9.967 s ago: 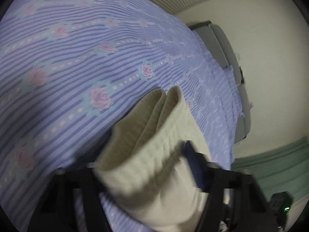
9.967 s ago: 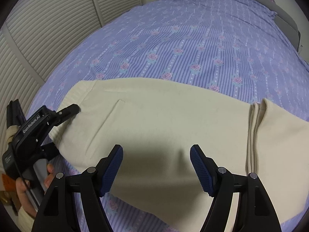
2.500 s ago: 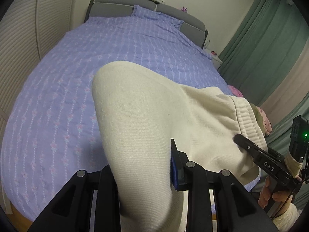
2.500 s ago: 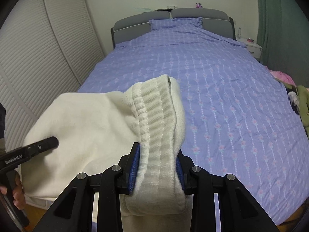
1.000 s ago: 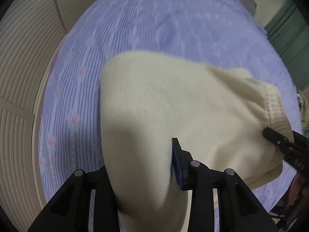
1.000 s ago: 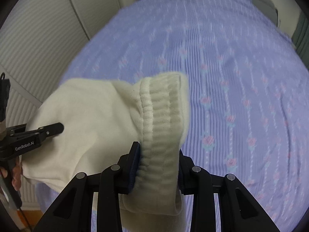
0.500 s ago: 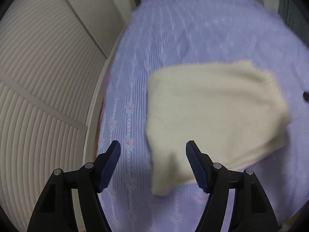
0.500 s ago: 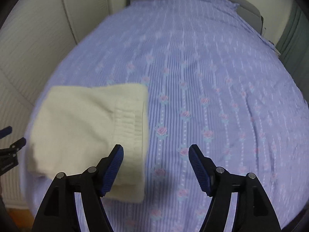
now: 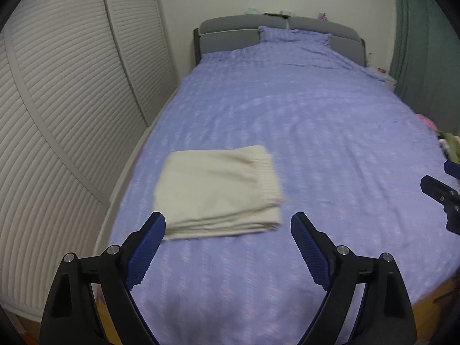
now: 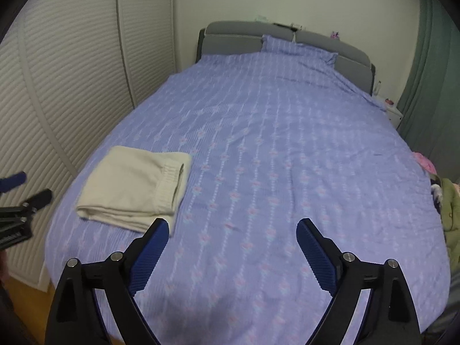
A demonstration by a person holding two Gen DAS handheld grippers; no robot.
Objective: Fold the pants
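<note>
Left wrist view: the cream knitted pants (image 9: 218,192) lie folded into a compact stacked rectangle on the lilac striped bed cover (image 9: 316,132), near its left edge beside the white louvred wardrobe doors (image 9: 57,100). I judge the folding complete; nothing appears left except perhaps squaring the edges. My left hand-held gripper (image 9: 228,227) is released, its jaws having just been opening, nothing between them, angled down above the bed.

Right wrist view: the pants (image 10: 135,187) rest untouched, ribbed waistband (image 10: 169,184) on top. My right hand-held gripper (image 10: 232,230) is likewise released, jaws just opened, empty, pitched downward and clear of the fabric.
</note>
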